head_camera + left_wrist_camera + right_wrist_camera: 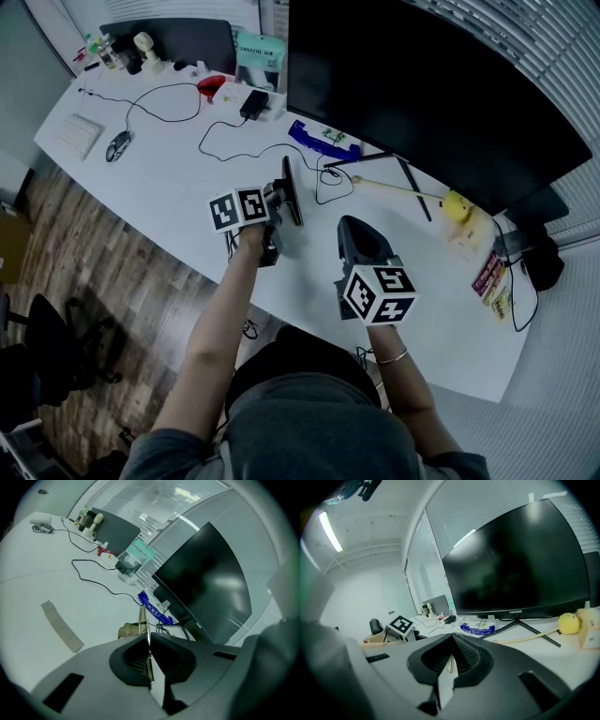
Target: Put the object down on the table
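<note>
My left gripper (281, 202) is shut on a thin flat plate (292, 191), which stands on edge just above the white table (178, 192). In the left gripper view the plate (142, 620) runs forward out of the closed jaws of the left gripper (149, 641), with a tan part beside it. My right gripper (356, 234) hangs to the right of the plate and nearer the table's front edge, apart from it. Its jaws meet in the right gripper view (452, 641) with nothing between them.
A large dark monitor (431, 94) stands behind, with its stand legs (412, 192) on the table. Nearby lie a blue item (319, 142), black cables (234, 141) and a yellow ball on a stick (456, 206). A mouse (117, 145) and keyboard (77, 134) lie at the far left.
</note>
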`<state>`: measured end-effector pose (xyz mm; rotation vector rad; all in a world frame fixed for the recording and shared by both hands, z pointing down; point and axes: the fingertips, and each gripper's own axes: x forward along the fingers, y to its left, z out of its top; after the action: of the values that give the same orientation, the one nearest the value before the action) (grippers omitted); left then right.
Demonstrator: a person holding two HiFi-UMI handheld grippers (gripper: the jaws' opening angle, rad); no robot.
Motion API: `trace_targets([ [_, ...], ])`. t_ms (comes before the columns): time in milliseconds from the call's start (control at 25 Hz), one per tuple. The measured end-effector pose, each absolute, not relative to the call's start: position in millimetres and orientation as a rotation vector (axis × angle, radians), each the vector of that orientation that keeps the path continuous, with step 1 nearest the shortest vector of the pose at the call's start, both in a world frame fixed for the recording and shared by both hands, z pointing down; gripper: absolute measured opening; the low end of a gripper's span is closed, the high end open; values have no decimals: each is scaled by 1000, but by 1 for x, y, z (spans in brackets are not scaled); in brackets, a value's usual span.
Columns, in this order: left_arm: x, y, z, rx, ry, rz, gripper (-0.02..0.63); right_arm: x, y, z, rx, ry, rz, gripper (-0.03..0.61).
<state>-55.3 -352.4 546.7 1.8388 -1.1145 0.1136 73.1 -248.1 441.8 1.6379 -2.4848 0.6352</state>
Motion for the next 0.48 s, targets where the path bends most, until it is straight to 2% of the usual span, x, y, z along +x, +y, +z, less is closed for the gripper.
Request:
trace_targets([
  [480,-61,-359,561,1790,-1102,133,28,72,-248,449,1609,-2466,630,6],
])
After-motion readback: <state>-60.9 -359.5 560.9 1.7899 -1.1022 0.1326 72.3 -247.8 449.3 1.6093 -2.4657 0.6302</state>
